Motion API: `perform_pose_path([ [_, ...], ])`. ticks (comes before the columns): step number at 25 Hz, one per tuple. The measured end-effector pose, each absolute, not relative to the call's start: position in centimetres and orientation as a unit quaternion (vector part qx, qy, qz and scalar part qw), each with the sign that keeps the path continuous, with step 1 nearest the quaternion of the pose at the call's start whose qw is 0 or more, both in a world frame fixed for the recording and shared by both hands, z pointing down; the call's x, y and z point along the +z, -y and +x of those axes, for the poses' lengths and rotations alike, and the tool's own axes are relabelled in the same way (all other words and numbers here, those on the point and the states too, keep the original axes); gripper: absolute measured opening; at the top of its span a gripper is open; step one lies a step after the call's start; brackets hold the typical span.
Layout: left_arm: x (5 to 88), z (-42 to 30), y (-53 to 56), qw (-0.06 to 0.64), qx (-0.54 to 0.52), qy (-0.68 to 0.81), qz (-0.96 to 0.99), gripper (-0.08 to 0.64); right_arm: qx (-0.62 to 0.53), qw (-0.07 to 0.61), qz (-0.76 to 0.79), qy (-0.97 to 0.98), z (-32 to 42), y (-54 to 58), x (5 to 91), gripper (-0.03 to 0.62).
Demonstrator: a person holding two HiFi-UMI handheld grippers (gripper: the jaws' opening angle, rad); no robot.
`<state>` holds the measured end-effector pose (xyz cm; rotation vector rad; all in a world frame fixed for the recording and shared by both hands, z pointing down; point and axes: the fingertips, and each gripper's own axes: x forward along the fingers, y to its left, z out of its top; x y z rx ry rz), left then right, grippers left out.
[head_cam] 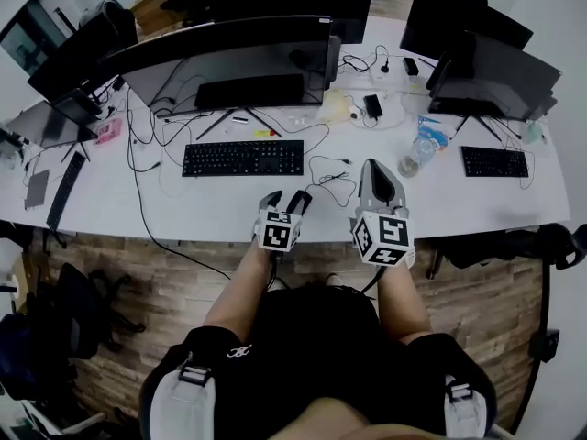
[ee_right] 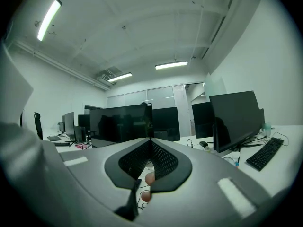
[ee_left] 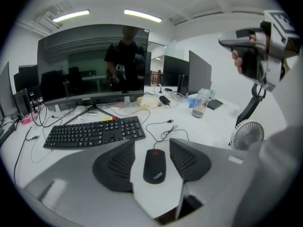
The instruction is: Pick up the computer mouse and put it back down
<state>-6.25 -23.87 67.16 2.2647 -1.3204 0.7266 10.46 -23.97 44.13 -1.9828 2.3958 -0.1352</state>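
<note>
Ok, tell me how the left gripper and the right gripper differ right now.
The left gripper's jaws stand apart; the right gripper's are shut together. The left gripper has the black computer mouse lying between its jaws on the white desk, untouched; the right gripper holds nothing. The left gripper aims down at the desk; the right gripper is raised, looking level across the monitors. Both sit at the desk's near edge.

1. Your mouse (ee_left: 155, 166) lies on the desk (head_cam: 165, 204), between the jaws of your left gripper (head_cam: 286, 197) and touching neither.
2. The keyboard (head_cam: 242, 158) sits behind the mouse and to its left, with the monitor (head_cam: 229, 58) behind that.
3. Your right gripper (head_cam: 376, 168) hangs right of the left one, raised above the desk.
4. The bottle (head_cam: 415, 157) stands just behind it, and a second keyboard (head_cam: 493, 161) lies farther right.
5. A fan (ee_left: 247, 135) stands to the right of the mouse.
</note>
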Motion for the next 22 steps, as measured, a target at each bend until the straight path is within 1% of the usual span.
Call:
perform_pose_path([
  [3, 69.2, -6.2, 23.9, 0.222, 0.279, 0.464, 0.811, 0.249, -0.047, 0.008, -0.647, -0.761, 10.9, 23.9, 44.7, -0.002],
  [9, 72.5, -5.0, 23.6, 0.247, 0.309, 0.43, 0.812, 0.287, -0.047, -0.004, -0.662, -0.748, 11.5, 23.7, 45.3, -0.002],
  [14, 74.8, -4.8, 24.2, 0.226, 0.339, 0.422, 0.81, 0.301, -0.05, -0.012, -0.675, -0.736, 12.4, 23.1, 45.7, -0.002],
  [22, 77.7, -4.5, 24.3, 0.235, 0.382, 0.404, 0.798, 0.301, -0.049, -0.02, -0.688, -0.724, 13.5, 22.5, 46.0, -0.002],
])
